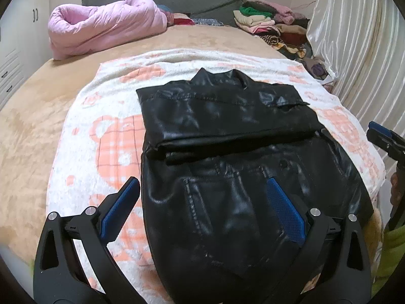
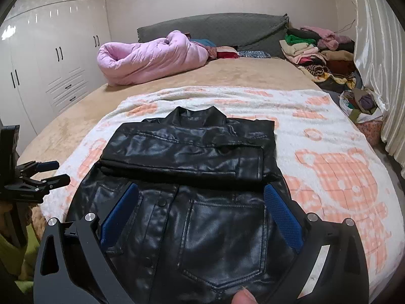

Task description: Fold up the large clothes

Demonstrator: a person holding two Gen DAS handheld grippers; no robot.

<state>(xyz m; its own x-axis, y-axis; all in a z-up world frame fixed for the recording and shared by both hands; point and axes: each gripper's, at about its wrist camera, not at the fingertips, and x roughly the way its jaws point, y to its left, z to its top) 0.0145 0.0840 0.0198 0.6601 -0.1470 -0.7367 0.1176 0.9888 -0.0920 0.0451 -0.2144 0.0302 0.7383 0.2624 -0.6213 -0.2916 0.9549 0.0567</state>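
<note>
- The left gripper point(image 1: 202, 200) hangs with its jaws spread wide above the near left part of the black leather jacket point(image 1: 227, 152), holding nothing.
- The right gripper point(image 2: 200, 207) is likewise spread wide over the jacket's near right part, empty; a fingertip point(image 2: 244, 296) shows at the bottom edge.
- The jacket lies on a white-and-orange blanket point(image 2: 329, 152) on the bed point(image 2: 227, 73), sleeves folded across its chest.
- A pink quilt point(image 2: 152, 58) and a clothes pile point(image 2: 321, 53) sit well apart, near the headboard.
</note>
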